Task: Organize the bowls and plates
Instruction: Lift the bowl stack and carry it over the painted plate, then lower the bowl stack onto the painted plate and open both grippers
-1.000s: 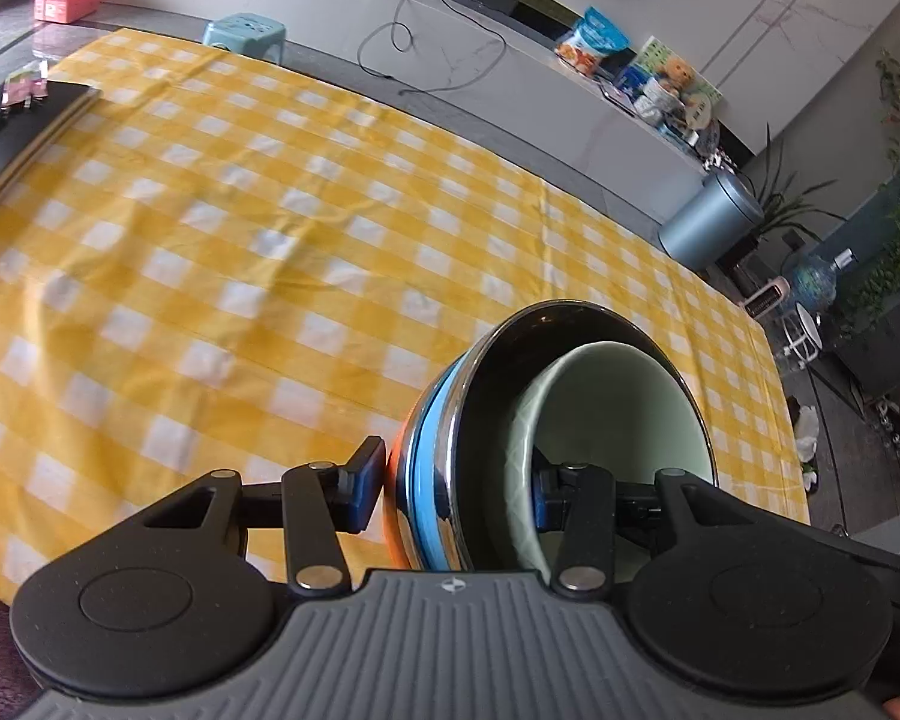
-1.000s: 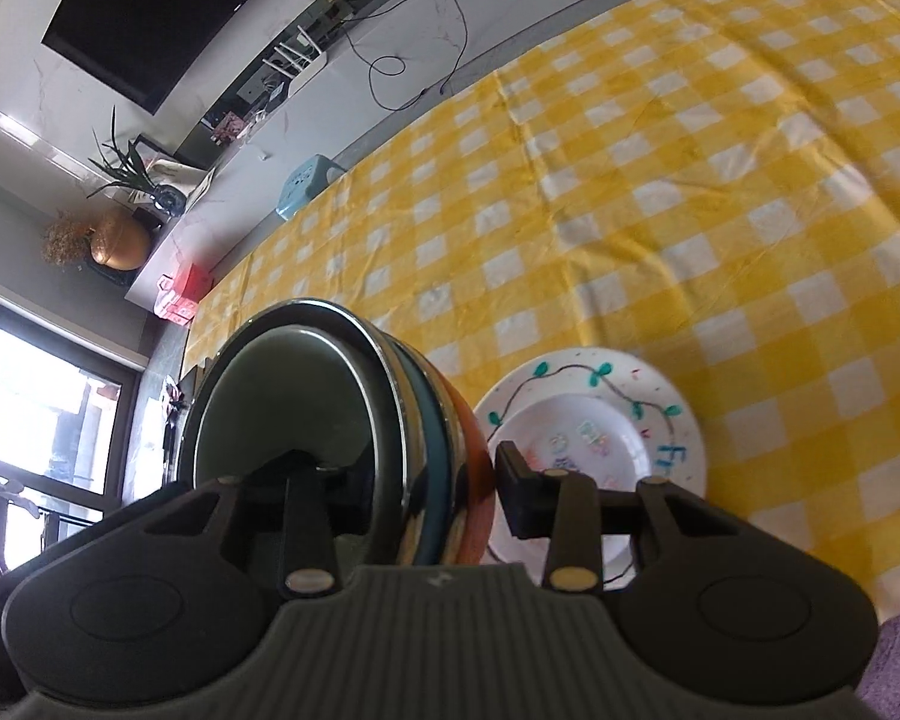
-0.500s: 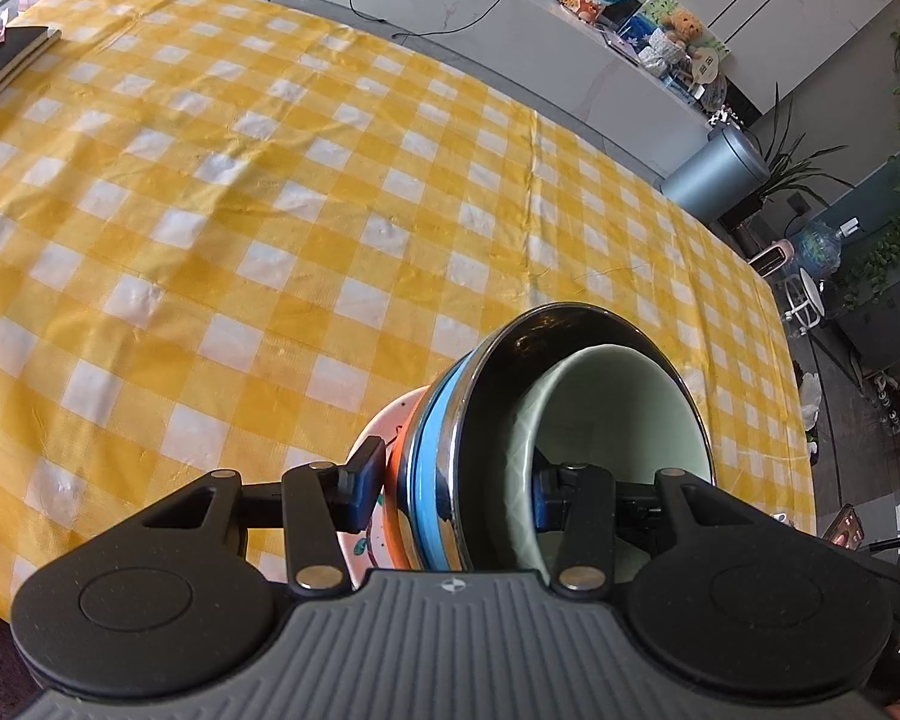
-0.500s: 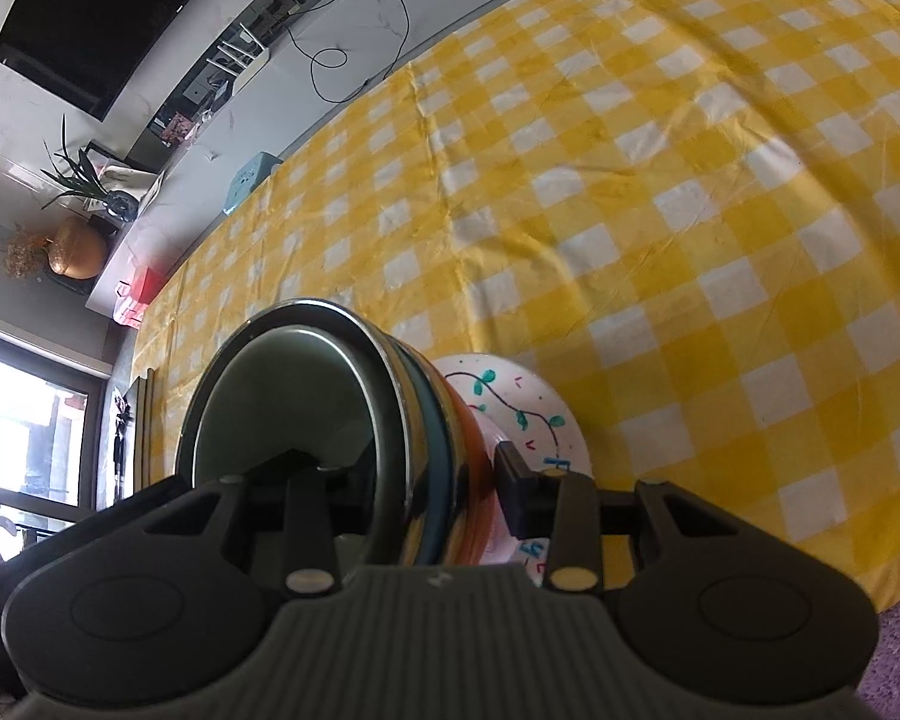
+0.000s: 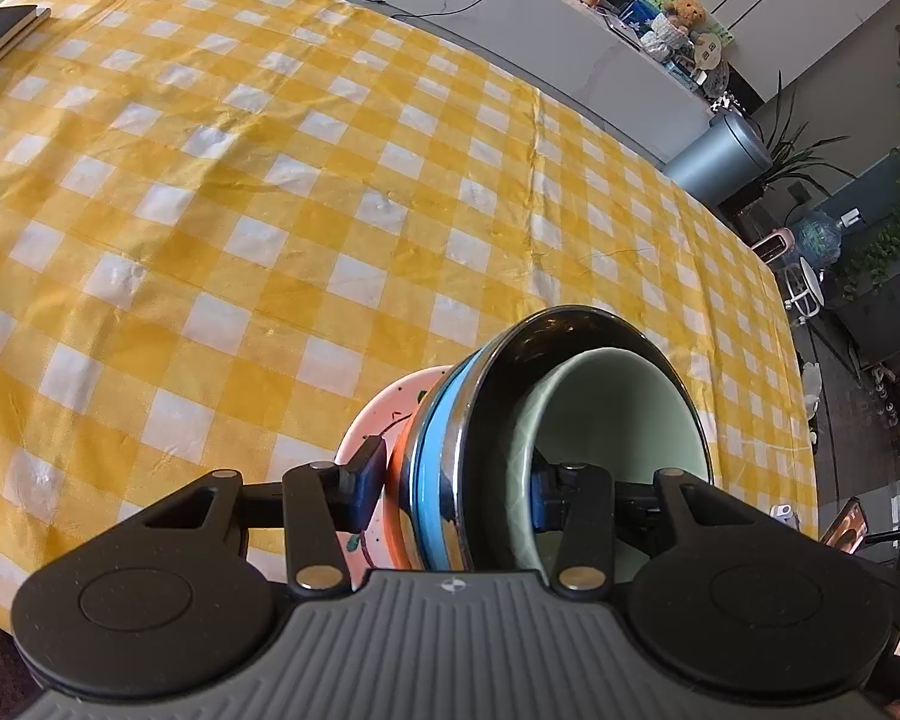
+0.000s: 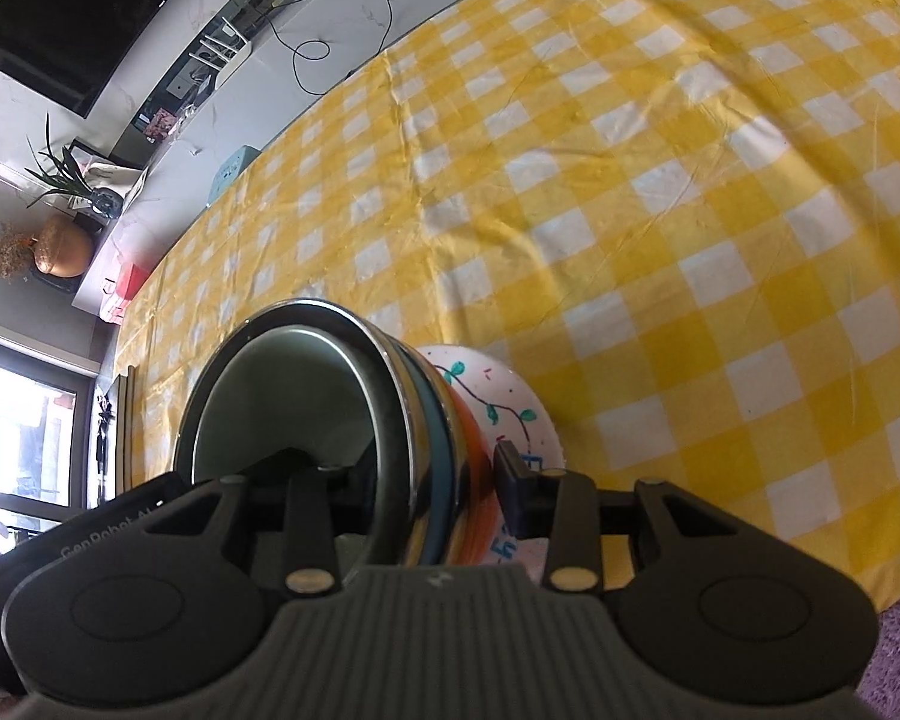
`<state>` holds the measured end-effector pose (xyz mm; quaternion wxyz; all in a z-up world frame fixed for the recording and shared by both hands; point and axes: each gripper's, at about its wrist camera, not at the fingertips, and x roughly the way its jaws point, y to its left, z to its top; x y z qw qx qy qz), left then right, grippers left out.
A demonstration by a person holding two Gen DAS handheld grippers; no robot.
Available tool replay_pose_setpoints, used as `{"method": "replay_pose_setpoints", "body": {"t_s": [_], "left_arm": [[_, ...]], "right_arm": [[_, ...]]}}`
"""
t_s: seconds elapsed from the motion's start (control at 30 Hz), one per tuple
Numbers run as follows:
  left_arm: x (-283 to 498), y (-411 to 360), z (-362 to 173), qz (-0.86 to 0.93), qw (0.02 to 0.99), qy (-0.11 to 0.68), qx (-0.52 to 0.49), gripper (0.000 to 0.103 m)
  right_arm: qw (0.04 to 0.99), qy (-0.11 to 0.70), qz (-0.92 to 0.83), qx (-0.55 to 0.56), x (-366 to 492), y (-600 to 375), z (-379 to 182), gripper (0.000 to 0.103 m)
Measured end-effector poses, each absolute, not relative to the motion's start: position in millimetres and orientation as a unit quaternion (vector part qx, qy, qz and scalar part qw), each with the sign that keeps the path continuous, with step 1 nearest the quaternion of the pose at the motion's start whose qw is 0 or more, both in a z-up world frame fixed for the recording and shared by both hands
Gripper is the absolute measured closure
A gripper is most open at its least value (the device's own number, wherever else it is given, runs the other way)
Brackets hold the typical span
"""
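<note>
Now both grippers, left and right, clamp the bowl stack, lowered closer over the plate than before.

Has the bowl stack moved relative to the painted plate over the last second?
Yes. In the right wrist view the bowl stack, held by both grippers, has come down over the painted plate, which now shows only as a crescent beside it.
</note>
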<state>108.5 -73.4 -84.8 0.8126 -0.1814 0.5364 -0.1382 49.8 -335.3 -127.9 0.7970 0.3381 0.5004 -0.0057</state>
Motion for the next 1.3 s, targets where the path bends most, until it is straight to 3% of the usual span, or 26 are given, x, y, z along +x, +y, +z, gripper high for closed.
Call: {"method": "replay_pose_setpoints", "body": {"t_s": [0.43,0.5,0.53,0.57,0.77,0.93,1.1,1.3], "left_arm": [[107,-73,-83,-0.148,0.818,0.529,-0.173,0.054],[106,-72,-82,-0.147,0.821,0.524,-0.174,0.050],[106,-72,-81,-0.145,0.823,0.522,-0.172,0.047],[105,-72,-81,-0.143,0.825,0.520,-0.169,0.046],[101,-71,-67,-0.150,0.841,0.498,-0.151,0.039],[82,-67,-28,-0.162,0.889,0.420,-0.087,0.039],[45,-64,8,-0.175,0.932,0.317,0.024,0.039],[-7,-59,16,-0.159,0.950,0.243,0.110,0.039]], "right_arm": [[0.811,0.491,-0.011,0.319,48,-329,-124,0.063],[0.814,0.486,-0.010,0.318,47,-329,-122,0.056],[0.817,0.483,-0.010,0.316,46,-328,-120,0.046],[0.819,0.482,-0.011,0.312,46,-328,-118,0.042],[0.831,0.475,-0.016,0.290,44,-325,-111,0.040],[0.875,0.427,-0.036,0.226,32,-316,-84,0.039],[0.926,0.354,-0.027,0.128,6,-294,-48,0.032],[0.951,0.303,-0.016,0.064,-33,-269,-34,0.031]]}}
